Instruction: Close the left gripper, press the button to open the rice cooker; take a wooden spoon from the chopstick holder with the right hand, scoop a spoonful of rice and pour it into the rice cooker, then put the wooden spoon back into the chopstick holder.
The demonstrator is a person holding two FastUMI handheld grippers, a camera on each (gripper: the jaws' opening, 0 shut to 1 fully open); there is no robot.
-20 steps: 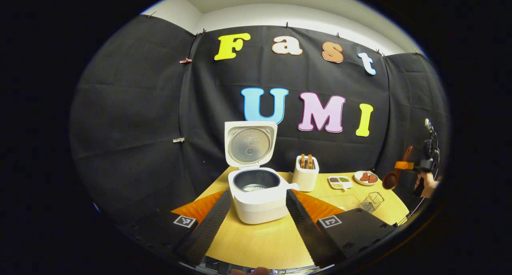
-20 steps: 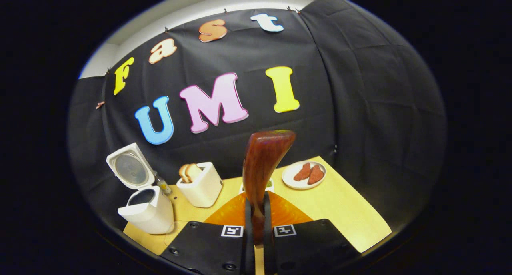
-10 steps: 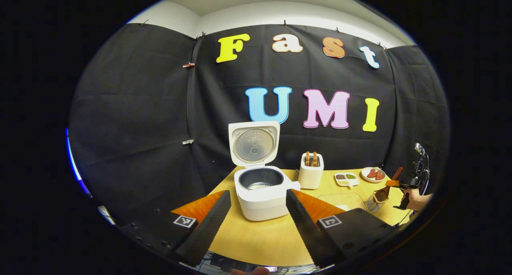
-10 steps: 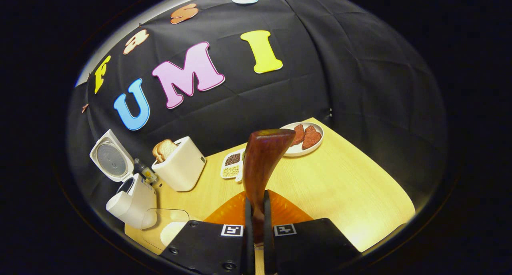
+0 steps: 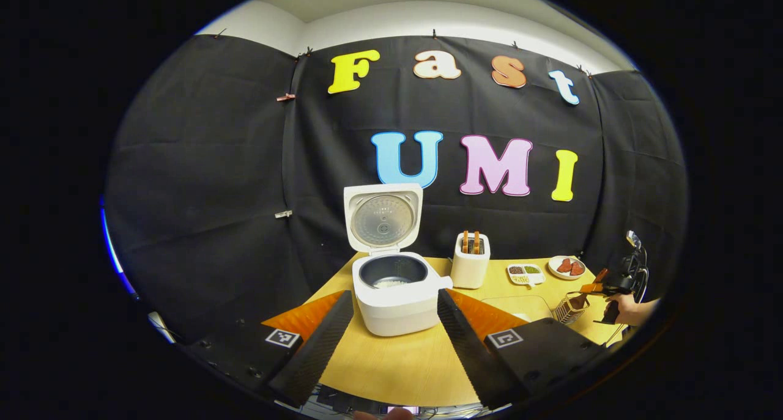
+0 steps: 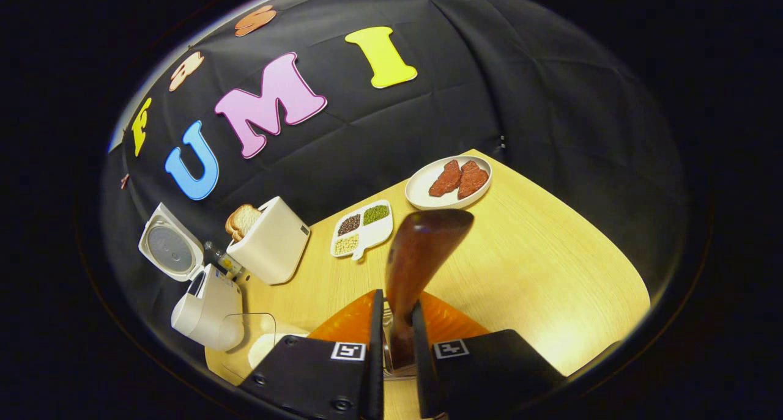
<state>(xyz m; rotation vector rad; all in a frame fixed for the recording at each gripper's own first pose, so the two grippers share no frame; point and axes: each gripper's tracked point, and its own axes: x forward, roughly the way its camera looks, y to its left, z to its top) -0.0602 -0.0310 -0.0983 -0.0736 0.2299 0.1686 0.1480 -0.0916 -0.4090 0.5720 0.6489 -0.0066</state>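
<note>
The white rice cooker (image 5: 394, 298) stands on the table with its lid (image 5: 382, 218) up and some rice in the pot. My left gripper (image 5: 393, 294) hangs open in front of it, holding nothing. In the right gripper view the wooden spoon (image 6: 422, 255) stands between the fingers of my right gripper (image 6: 396, 299), handle end up and leaning right. A narrow gap shows beside its left side, with the wire of the chopstick holder (image 6: 385, 346) below. From the left gripper view, the spoon's bowl sits inside the chopstick holder (image 5: 569, 309), and a hand holds the right gripper (image 5: 596, 287) above it.
A white toaster (image 6: 269, 239) with bread, a sectioned dish of beans (image 6: 361, 227) and a plate of red slices (image 6: 449, 181) stand along the back of the wooden table (image 6: 538, 273). A clear container of rice (image 6: 269, 346) lies beside the rice cooker (image 6: 208, 322).
My right gripper came down with the spoon, bowl first, into the chopstick holder. Its fingers now stand a little wider and the spoon leans more. The left gripper stayed open.
</note>
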